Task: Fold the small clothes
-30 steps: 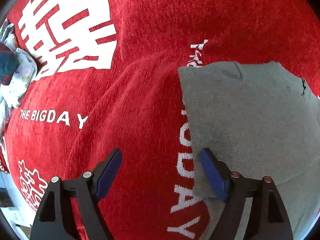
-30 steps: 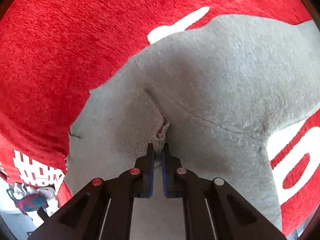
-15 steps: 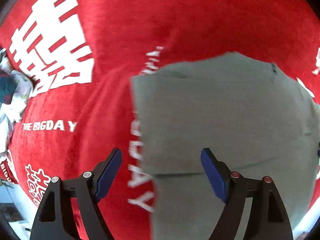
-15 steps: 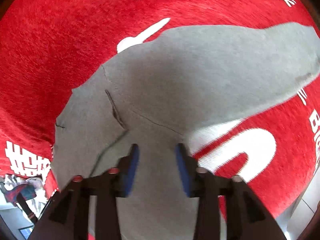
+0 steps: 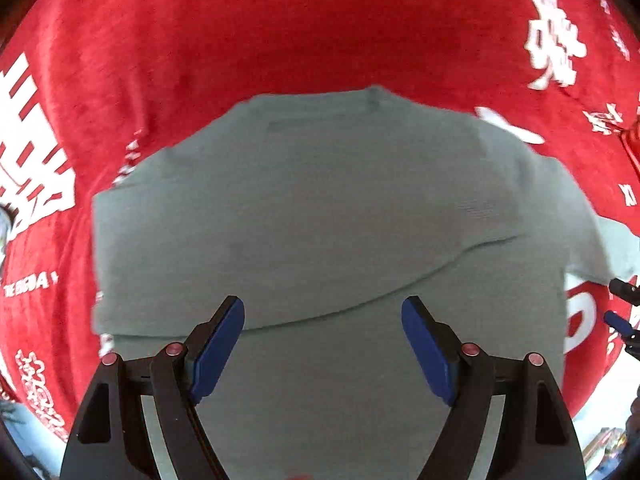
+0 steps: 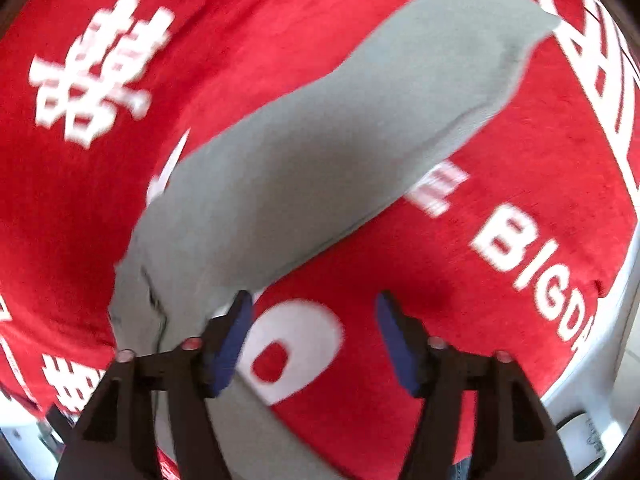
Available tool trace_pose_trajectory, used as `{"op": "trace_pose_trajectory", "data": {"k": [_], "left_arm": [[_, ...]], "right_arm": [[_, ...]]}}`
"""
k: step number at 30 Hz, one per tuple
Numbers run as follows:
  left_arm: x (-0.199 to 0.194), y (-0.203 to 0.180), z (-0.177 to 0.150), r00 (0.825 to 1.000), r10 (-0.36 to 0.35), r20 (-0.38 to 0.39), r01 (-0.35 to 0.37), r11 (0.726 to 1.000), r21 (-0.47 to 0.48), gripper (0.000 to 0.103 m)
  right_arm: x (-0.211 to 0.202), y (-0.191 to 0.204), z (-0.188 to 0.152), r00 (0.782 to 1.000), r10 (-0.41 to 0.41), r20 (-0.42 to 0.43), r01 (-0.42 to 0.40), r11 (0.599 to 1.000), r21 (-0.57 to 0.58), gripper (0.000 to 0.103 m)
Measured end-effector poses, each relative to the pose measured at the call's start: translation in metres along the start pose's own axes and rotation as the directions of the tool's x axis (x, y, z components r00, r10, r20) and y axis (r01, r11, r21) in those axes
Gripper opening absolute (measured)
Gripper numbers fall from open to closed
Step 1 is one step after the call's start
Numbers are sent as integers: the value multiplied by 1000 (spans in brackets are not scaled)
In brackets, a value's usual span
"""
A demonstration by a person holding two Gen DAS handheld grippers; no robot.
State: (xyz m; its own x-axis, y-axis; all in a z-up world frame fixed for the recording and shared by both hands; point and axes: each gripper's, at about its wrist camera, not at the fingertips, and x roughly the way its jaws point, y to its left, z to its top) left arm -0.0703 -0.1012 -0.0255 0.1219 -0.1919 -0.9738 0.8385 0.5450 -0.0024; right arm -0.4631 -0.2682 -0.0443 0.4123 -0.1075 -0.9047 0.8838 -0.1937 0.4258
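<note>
A small grey knit garment [image 5: 320,216] lies folded on a red cloth [image 5: 280,40] with white lettering. In the left wrist view it fills the middle, a fold edge crossing it just ahead of the fingers. My left gripper [image 5: 323,344] hovers over it pointing down, its jaws still opening, nothing between the blue pads. In the right wrist view one long grey part of the garment [image 6: 320,160] runs from lower left to upper right. My right gripper [image 6: 314,336] hangs over red cloth beside the garment's edge, jaws opening and empty. The right gripper's fingertips [image 5: 618,320] show at the left view's right edge.
The red cloth [image 6: 480,280] covers a white table whose rim [image 6: 612,340] shows at the lower right of the right wrist view. A bit of other patterned cloth [image 5: 5,220] peeks in at the left edge of the left wrist view.
The right gripper let go of the garment's ribbed edge, opened and slid right, off the grey fabric. The left gripper moved from the garment's left edge to over its middle and opened slightly.
</note>
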Motion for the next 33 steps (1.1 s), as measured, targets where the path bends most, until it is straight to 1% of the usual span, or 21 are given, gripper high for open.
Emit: {"op": "trace_pose_trajectory", "data": {"k": [1, 3, 5, 10, 13, 15, 18, 20, 21, 23, 25, 27, 28, 29, 30, 31, 33], "left_arm": [[1, -9, 2, 1000, -9, -3, 9, 1000, 10, 103], [2, -25, 6, 1000, -23, 8, 23, 999, 34, 103], [2, -42, 9, 999, -32, 2, 32, 998, 57, 103], [6, -76, 16, 999, -27, -19, 29, 996, 87, 103], [9, -87, 18, 999, -20, -27, 22, 996, 81, 103], [8, -96, 20, 1000, -7, -16, 8, 996, 93, 103], [6, -107, 21, 1000, 17, 4, -17, 993, 113, 103], [8, -113, 23, 999, 35, -12, -33, 993, 109, 103], [11, -114, 25, 999, 29, -27, -26, 994, 102, 103], [17, -118, 28, 998, -5, -55, 10, 996, 84, 103], [18, -119, 28, 998, -27, -58, 32, 996, 78, 103], [18, -120, 28, 998, -29, -51, 33, 996, 86, 103], [16, -120, 27, 998, -33, -44, 37, 995, 90, 103], [14, -120, 26, 998, -43, -40, 47, 995, 90, 103], [14, -119, 27, 998, -48, -40, 51, 995, 87, 103], [12, -117, 26, 998, -57, -38, 59, 995, 78, 103], [9, -110, 25, 998, -60, -29, 61, 996, 62, 103]], "right_arm": [[-3, -8, 5, 1000, 6, 13, -6, 1000, 20, 74], [-9, -25, 16, 999, 14, 40, -16, 998, 60, 80], [-12, -38, 26, 998, 24, 65, -30, 995, 94, 80], [-12, -64, 49, 994, 54, 91, -68, 985, 158, 80], [-8, -81, 64, 991, 100, 94, -119, 969, 219, 80], [-4, -91, 74, 985, 139, 98, -160, 954, 253, 80], [-1, -93, 82, 976, 185, 117, -211, 940, 268, 80], [-2, -95, 90, 966, 222, 136, -252, 929, 272, 80], [-2, -93, 92, 963, 230, 141, -261, 926, 274, 80], [-3, -92, 97, 956, 251, 150, -285, 917, 280, 80], [-3, -92, 101, 951, 265, 159, -301, 908, 291, 80], [-3, -91, 103, 949, 273, 160, -311, 899, 307, 80], [-2, -92, 104, 948, 276, 160, -314, 895, 317, 78], [-2, -93, 105, 947, 277, 164, -317, 888, 333, 65], [0, -94, 106, 948, 273, 162, -314, 884, 346, 45], [2, -95, 107, 949, 272, 158, -312, 878, 363, 37], [7, -98, 106, 943, 292, 158, -332, 855, 398, 6]]}}
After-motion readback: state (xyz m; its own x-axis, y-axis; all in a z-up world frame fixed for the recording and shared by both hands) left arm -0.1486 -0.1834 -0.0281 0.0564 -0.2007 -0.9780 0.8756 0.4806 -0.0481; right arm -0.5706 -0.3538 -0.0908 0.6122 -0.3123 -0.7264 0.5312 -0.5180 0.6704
